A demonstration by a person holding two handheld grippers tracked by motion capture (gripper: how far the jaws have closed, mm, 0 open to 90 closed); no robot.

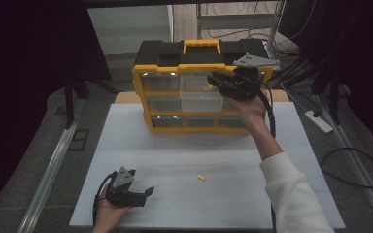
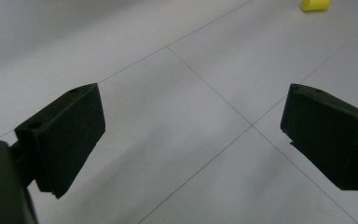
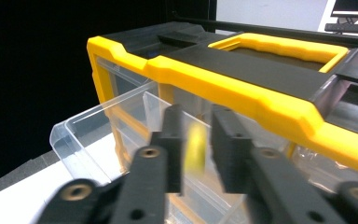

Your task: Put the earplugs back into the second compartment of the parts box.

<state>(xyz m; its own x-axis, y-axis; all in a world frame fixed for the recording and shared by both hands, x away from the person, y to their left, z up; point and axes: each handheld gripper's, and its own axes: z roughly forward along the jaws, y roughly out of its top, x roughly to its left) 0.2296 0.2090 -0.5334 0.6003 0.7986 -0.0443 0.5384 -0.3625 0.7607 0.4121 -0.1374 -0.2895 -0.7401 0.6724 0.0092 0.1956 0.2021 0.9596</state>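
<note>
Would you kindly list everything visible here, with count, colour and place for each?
organiser case: one, yellow and black, far end of the board.
open drawer: one, clear, pulled out of the case's middle row.
small yellow piece: one, lying on the board, nearer the person.
blurred yellow piece: one, between the right gripper's jaws, above the open drawer.
board: one, white, under everything.
power strip: one, white, floor at right.
left gripper: black, open, low over the near left of the board.
right gripper: black, at the case front.
</note>
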